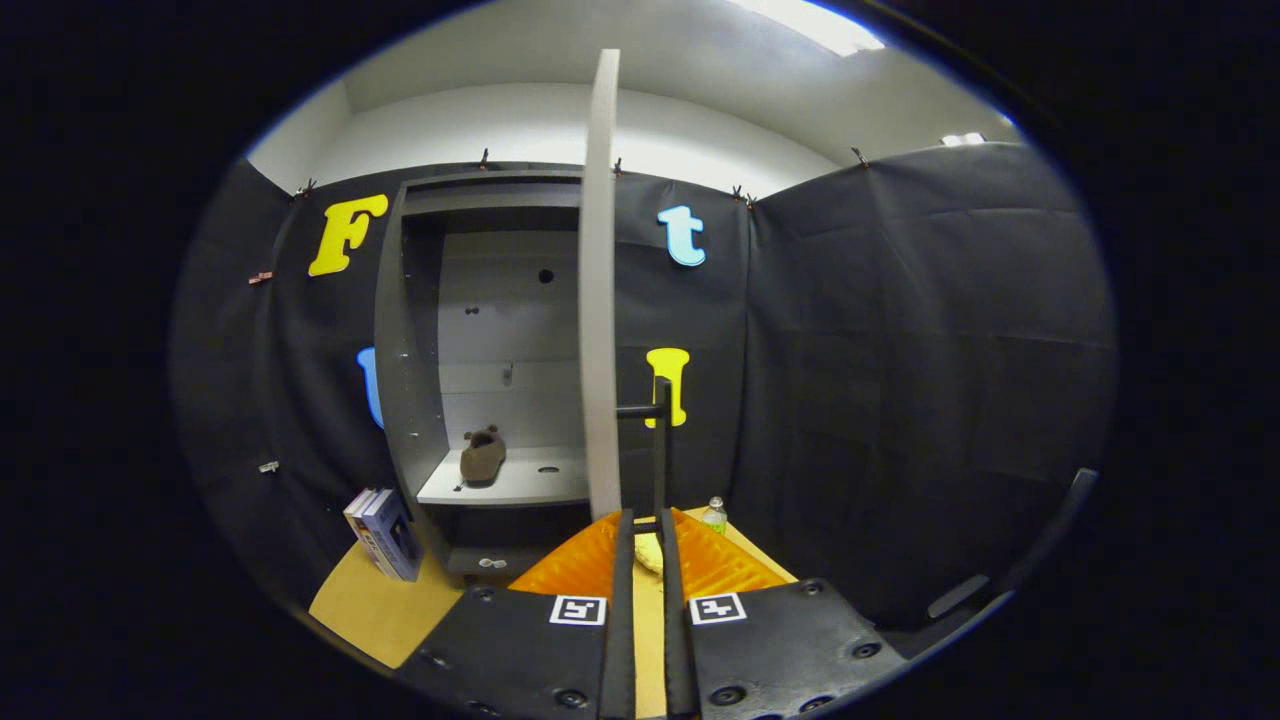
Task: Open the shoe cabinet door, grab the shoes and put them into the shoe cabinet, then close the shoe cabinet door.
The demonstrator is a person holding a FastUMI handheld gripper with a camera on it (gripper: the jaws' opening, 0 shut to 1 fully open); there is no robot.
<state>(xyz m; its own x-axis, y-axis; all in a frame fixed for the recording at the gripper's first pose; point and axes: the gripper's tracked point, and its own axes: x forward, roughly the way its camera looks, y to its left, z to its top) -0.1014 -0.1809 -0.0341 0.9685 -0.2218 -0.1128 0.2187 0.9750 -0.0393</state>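
Cabinet (480,350) stands open, its door (598,300) edge-on just ahead of the tool (645,545). One shoe (482,455) sits on the shelf (520,488). Fingers clenched nearly together around the door's handle bar (660,450). Swing off-arc and the thin bar could slip free.

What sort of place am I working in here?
Probably a staged test booth, not a home: black cloth walls clipped up around a lone shoe cabinet, door open, one brown shoe on its shelf. The fingers are nearly closed around the door handle.
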